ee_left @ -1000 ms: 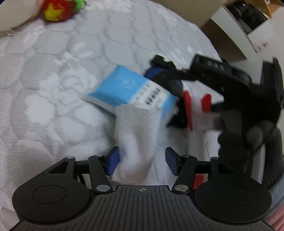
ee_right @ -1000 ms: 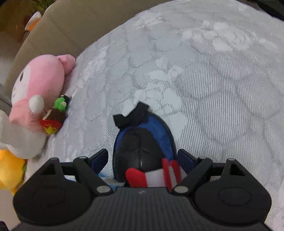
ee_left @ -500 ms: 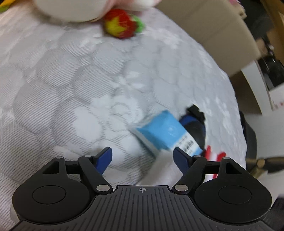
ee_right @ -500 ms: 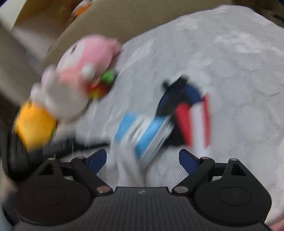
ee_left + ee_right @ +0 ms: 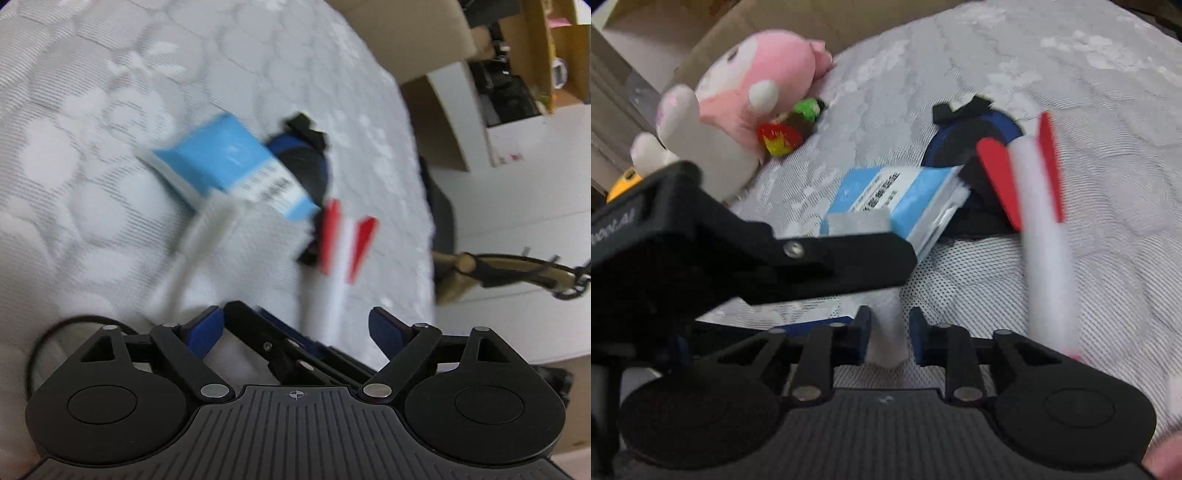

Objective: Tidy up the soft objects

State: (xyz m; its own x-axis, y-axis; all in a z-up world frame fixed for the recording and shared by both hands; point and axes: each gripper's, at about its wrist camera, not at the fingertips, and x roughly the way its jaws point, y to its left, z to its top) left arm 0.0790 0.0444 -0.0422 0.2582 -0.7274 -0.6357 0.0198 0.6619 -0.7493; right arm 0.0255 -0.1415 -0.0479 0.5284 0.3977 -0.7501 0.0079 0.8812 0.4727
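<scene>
A blue tissue pack (image 5: 229, 166) (image 5: 886, 195) lies on the white quilted bed (image 5: 92, 129), with a white tissue (image 5: 207, 236) pulled out of it. My right gripper (image 5: 889, 334) is closing, and its pads press on the tissue's lower end (image 5: 886, 343). My left gripper (image 5: 295, 328) is opening with nothing held; the right gripper's black linkage (image 5: 266, 332) shows between its pads. One of the left gripper's black fingers (image 5: 831, 258) crosses the right wrist view. A blue-and-black plush (image 5: 306, 170) (image 5: 971, 136) with a red-and-white striped part (image 5: 343, 240) (image 5: 1034, 184) lies against the pack.
A pink-and-white plush (image 5: 757, 74) holding a red-and-green toy (image 5: 783, 133) leans at the bed's far left, with something yellow (image 5: 620, 184) below it. A cardboard box wall (image 5: 812, 18) stands behind. The bed edge (image 5: 424, 221) drops off to the right, beside white shelving (image 5: 517, 110).
My left gripper let go of the white tissue and opened wider. My right gripper left the blue-and-black plush, swung over to the tissue and closed on it.
</scene>
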